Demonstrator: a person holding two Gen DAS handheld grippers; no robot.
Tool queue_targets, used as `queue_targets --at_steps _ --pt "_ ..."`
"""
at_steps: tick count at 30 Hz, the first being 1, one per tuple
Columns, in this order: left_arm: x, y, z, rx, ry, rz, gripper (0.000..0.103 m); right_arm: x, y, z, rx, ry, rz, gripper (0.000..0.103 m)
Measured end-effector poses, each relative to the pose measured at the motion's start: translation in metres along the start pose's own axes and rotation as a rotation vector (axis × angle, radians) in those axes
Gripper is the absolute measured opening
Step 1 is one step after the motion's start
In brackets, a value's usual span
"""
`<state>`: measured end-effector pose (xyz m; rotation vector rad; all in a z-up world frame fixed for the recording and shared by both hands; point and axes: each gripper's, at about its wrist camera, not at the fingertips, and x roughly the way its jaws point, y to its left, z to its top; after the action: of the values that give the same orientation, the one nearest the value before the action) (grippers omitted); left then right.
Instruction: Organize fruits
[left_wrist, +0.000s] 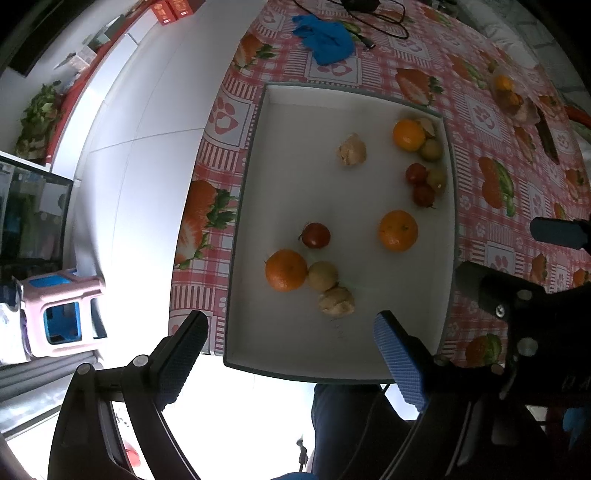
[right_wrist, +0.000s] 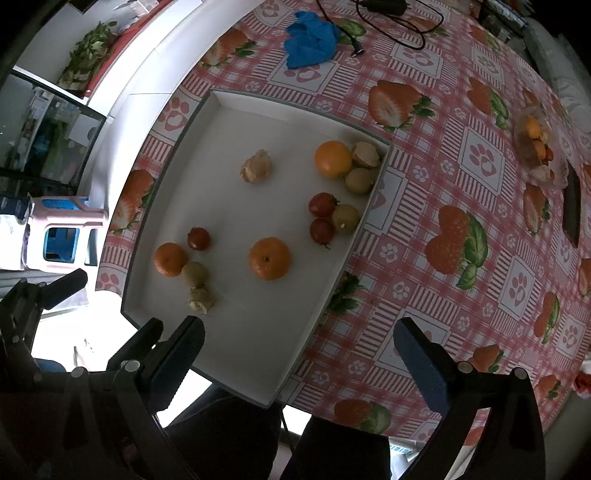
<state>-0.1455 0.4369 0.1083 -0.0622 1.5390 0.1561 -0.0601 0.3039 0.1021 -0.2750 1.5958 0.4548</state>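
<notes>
Blue-padded left tongs gape wide apart at the bottom of the left wrist view, holding nothing, just below a white tray on the checked tabletop. Nearest them sit a papery husked fruit, a greenish fruit and an orange, touching in a row. In the right wrist view the right tongs also stand open and empty at lower centre; a lone orange lies mid-tray. Oranges look firm and round, likely to roll, best gripped across the middle; husks seem fragile.
</notes>
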Motion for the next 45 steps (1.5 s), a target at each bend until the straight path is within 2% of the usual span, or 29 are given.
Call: queue_targets --at_steps 9,34,45 --pt "0.0019 0.0003 0.0016 0.0 0.015 -0.016 0.093 0.0009 0.0007 -0.0017 0.005 0.004 -0.001 0.103" --pt "0.007 -0.0057 0.0059 0.023 0.037 0.023 0.093 0.0057 -0.0014 0.0027 0.009 0.007 0.002 0.103" --pt "0.0081 0.0009 0.0067 -0.006 0.042 0.045 0.093 -0.003 0.0075 0.0046 -0.06 -0.054 -0.096 0.103"
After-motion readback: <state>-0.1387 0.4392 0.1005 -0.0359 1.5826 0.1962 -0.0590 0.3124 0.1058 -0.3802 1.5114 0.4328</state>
